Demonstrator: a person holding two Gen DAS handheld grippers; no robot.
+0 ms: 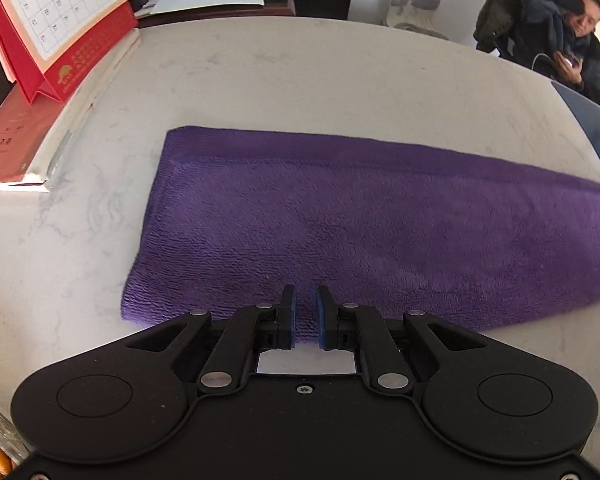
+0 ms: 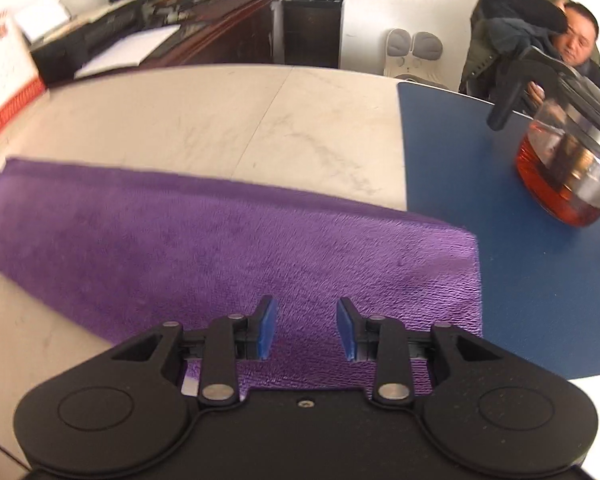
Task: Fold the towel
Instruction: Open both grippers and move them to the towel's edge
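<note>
Glass teapot (image 2: 568, 160) stands on the blue mat (image 2: 520, 280) at the table's right side: black lid and handle, amber tea filling the lower part, something dark inside that I can't make out. No other container readable; the items on the dark desk (image 2: 203, 36) behind are too small to tell.

Left gripper (image 1: 307, 312): blue pads (image 1: 321, 320) nearly together, narrow gap, with the towel's near edge running up between them. Looks clamped on that edge, near the towel's left end.

Right gripper (image 2: 306, 328): jaws spread wide, nothing between them, released. It sits over the towel's near edge by the right end; can't tell whether the pad tips touch the cloth.

Purple towel (image 1: 340, 220) lies flat as a long strip across the pale marble-look table (image 1: 259, 80), closer to the table's near edge. Its left end is on bare table; its right end overlaps the blue mat's left edge. Far long edge shows a second layer, so it appears folded once lengthwise.

Red desk calendar (image 1: 55, 28) stands at the table's far-left corner, well apart from the towel. A person (image 2: 556, 52) sits beyond the far-right edge.
</note>
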